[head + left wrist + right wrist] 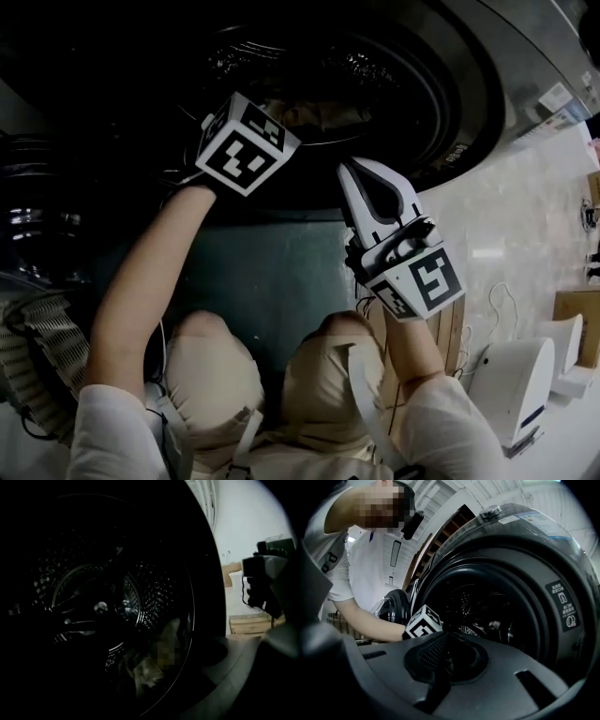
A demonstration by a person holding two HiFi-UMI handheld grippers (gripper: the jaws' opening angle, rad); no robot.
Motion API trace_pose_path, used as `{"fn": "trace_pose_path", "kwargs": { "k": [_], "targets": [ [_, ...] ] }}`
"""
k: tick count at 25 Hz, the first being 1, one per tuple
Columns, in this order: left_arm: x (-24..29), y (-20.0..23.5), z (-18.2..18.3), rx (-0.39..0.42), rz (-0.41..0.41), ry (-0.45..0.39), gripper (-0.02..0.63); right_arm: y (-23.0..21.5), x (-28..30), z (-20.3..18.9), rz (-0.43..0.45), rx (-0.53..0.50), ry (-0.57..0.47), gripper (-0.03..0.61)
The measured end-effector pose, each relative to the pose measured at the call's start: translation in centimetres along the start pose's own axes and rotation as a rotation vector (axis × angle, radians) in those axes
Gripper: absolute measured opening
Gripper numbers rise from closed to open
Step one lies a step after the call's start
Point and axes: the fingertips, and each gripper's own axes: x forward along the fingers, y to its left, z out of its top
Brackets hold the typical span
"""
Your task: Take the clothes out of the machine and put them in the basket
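Counts, each placed against the machine (525, 66):

- Machine: 1.
- Drum (157, 590): 1, inside the machine.
- Door (391, 606): 1, hanging at the machine's left side.
- Clothes (145, 672): 1 crumpled heap, low in the machine. Too dark to count separate pieces.
- Grippers: 2. The left gripper (246, 145) is at the machine's mouth. The right gripper (356, 178) is just outside the mouth.
- Cubes (427, 281): 2, one per gripper.
- Basket (45, 342): 1, left of the machine, past the door.
- White unit (520, 384): 1, on the floor right of the machine.
- Box (577, 323): 1, right of the machine.
- Person: 1, in front of the machine.
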Motion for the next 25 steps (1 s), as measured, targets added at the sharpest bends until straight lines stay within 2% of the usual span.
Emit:
{"fn": "trace_pose_path", "kwargs": {
  "k": [3, 6, 7, 10, 11, 14, 17, 20, 22, 25],
  "targets": [
    [2.6, 1.1, 1.2, -0.031, -0.038, 0.04, 0.538, -0.8, -1.2, 1.0, -0.006, 0.014, -0.016, 0.013],
    [5.5, 1.3, -0.6, -0.039, -0.089, 0.195, 0.538, -1.5, -2.7, 1.9, -0.004, 0.013, -0.021, 0.012],
    [6.5, 1.0, -1.7, -0.01, -0.114, 0.252, 0.538, -1.7, -3.2, 1.9, -0.005, 0.013, -0.019, 0.013],
    [9.0, 0.6, -4.6, 0.174, -0.156, 0.388, 0.538, -1.7, -4.3, 1.4, -0.001, 0.015, -0.006, 0.013],
    [9.6, 0.7, -5.3, 0.193, -0.161, 0.413, 0.54, -1.6, -4.6, 1.3, 0.006, 0.016, -0.004, 0.013],
    [11.1, 0.0, -6.9, 0.107, -0.231, 0.472, 0.543, -1.6, -5.4, 1.1, 0.018, 0.016, 0.005, 0.013],
    [12.1, -0.3, -7.8, 0.096, -0.278, 0.531, 0.565, -2.4, -6.4, 0.2, 0.005, 0.0, 0.041, 0.014],
    [12.9, 0.0, -9.0, 0.064, -0.296, 0.584, 0.569, -2.8, -6.8, 0.1, 0.004, 0.013, 0.03, 0.014],
    [13.6, -0.1, -9.6, 0.074, -0.3, 0.602, 0.568, -3.0, -7.0, 0.2, 0.0, 0.018, 0.025, 0.013],
    [15.0, -0.5, -10.5, 0.116, -0.309, 0.609, 0.568, -3.4, -7.4, -0.7, -0.016, -0.012, 0.07, 0.013]
  ]
}}
